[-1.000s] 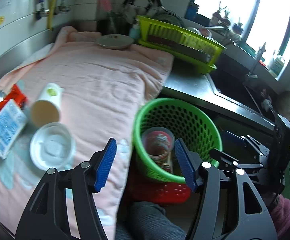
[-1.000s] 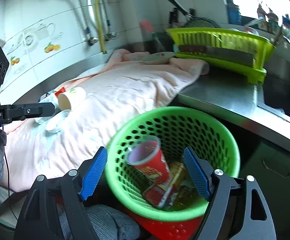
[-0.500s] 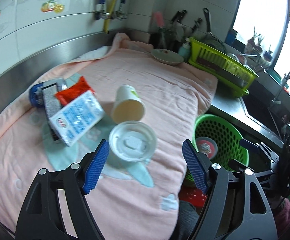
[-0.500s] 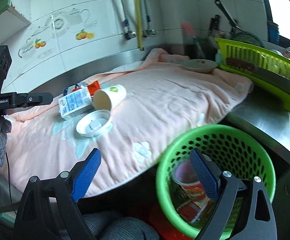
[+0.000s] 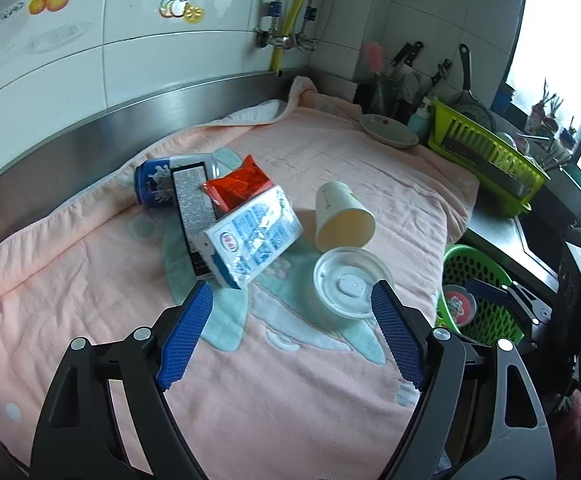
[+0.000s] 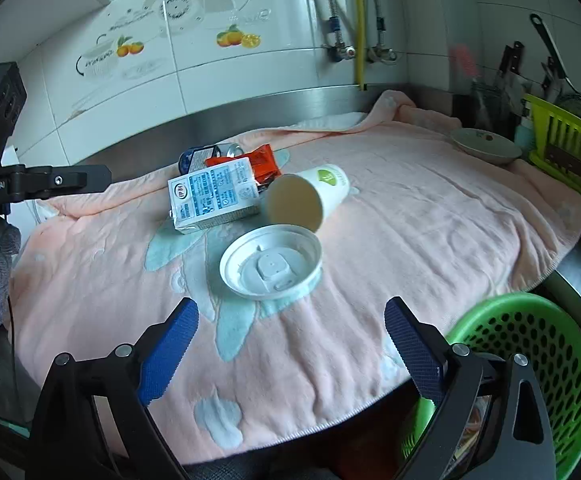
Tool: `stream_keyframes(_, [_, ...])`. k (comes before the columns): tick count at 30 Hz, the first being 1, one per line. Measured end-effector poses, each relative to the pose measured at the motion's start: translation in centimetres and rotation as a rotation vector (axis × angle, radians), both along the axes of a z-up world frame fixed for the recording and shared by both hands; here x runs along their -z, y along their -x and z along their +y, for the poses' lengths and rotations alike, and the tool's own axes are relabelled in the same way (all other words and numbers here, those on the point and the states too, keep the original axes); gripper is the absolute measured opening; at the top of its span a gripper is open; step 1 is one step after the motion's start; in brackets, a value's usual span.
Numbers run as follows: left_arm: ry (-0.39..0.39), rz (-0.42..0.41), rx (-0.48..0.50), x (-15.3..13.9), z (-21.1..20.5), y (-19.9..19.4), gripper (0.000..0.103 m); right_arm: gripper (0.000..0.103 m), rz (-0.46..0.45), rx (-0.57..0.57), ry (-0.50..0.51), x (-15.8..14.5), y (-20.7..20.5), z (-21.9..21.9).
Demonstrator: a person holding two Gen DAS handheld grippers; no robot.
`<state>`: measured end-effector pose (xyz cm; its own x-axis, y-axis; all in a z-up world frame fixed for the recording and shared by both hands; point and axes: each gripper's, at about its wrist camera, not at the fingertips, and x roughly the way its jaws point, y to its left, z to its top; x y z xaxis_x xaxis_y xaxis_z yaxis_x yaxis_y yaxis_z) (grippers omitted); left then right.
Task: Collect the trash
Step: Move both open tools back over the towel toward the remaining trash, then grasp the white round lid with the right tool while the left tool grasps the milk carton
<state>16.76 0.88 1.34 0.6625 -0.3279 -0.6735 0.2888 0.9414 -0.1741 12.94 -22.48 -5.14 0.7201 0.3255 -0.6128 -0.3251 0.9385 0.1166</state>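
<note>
Grippers swung from basket (image 6: 530, 360), cup (image 6: 310, 196) mouth-forward

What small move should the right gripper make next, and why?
Probably ease the right gripper forward and down over the round white plastic lid. Its jaws are opening with nothing between them, and the lid lies flat on the pink towel just ahead, nearer than the tipped white paper cup or the blue-and-white milk carton, with the green perforated basket alongside.

A pink towel (image 5: 370, 168) covers the counter; a shallow dish (image 5: 388, 135) sits beside a yellow-green rack (image 5: 486, 152).
</note>
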Motion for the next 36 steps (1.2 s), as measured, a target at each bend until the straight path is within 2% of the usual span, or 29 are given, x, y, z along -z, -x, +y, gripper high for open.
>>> stream_keyframes(19, [-0.043,0.02,-0.046,1.3,2.8,-1.7,0.081,0.093,0.091,-0.08,0.076,3.7,-6.3,3.9])
stream_keyframes(36, [-0.064,0.037,-0.048,2.3,3.3,-2.9,0.081,0.093,0.122,-0.103,0.129,5.0,-8.9,5.8])
